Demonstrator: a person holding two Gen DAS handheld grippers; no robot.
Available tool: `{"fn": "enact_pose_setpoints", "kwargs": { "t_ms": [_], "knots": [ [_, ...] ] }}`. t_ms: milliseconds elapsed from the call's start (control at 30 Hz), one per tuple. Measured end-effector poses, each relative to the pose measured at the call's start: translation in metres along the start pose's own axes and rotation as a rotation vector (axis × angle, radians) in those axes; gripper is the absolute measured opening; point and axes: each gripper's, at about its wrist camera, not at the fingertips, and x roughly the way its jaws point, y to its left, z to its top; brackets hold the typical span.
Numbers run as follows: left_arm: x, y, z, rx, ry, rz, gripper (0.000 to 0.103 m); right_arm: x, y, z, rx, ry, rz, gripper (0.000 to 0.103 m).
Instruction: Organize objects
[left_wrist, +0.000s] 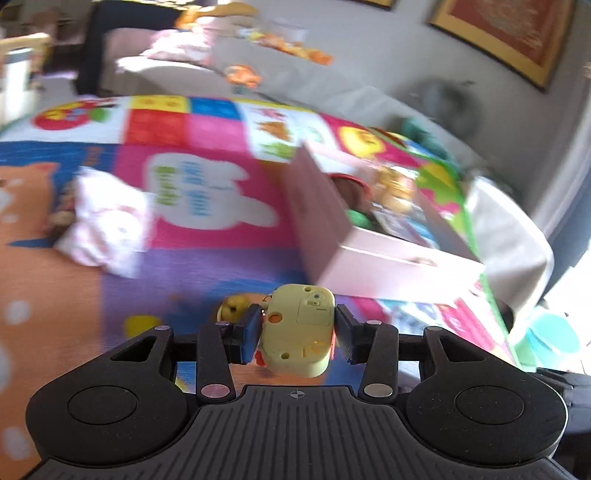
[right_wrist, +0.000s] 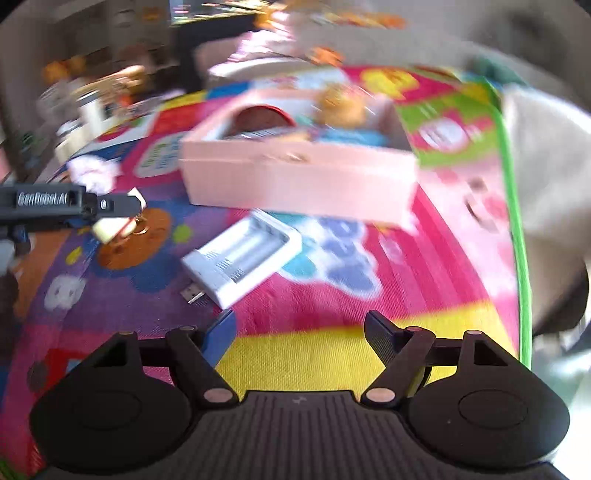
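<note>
A bright play mat (left_wrist: 207, 258) fills the floor. Your left gripper (left_wrist: 295, 328) pinches a yellow toy (left_wrist: 299, 328) near the pink box (left_wrist: 388, 273), probably its destination. Your right gripper (right_wrist: 301, 336), fingers spread, nears 1 white charger (right_wrist: 243, 258).

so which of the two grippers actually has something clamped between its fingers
The left gripper: its jaws pinch a small pale-yellow plastic toy. The right gripper stands open with nothing between its fingers, above the colourful play mat.
</note>
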Motion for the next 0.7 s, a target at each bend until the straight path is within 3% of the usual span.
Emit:
{"fn": "enact_pose_setpoints", "kwargs": {
  "t_ms": [100, 233, 433, 467, 600, 700],
  "knots": [
    [0.002, 0.006, -0.016, -0.006, -0.05, -0.044, 0.047, -0.01, 0.011, 0.003, 0.05, 0.018, 0.007, 0.083],
    [-0.007, 0.019, -0.014, -0.081, -0.11, -0.077, 0.045, 0.004, 0.044, 0.016, -0.045, 0.032, -0.036, 0.085],
    [-0.011, 0.027, -0.009, -0.118, -0.103, -0.074, 0.045, 0.043, 0.078, 0.039, -0.058, 0.041, -0.057, 0.085],
    [-0.012, 0.027, -0.009, -0.115, -0.108, -0.072, 0.045, 0.046, 0.08, 0.042, -0.063, 0.033, -0.064, 0.083],
    [-0.01, 0.029, -0.008, -0.12, -0.101, -0.065, 0.045, 0.044, 0.077, 0.047, -0.044, 0.029, -0.057, 0.048],
    [-0.01, 0.029, -0.009, -0.119, -0.095, -0.063, 0.045, 0.032, 0.071, 0.036, -0.048, 0.043, -0.054, 0.047]
  ]
}}
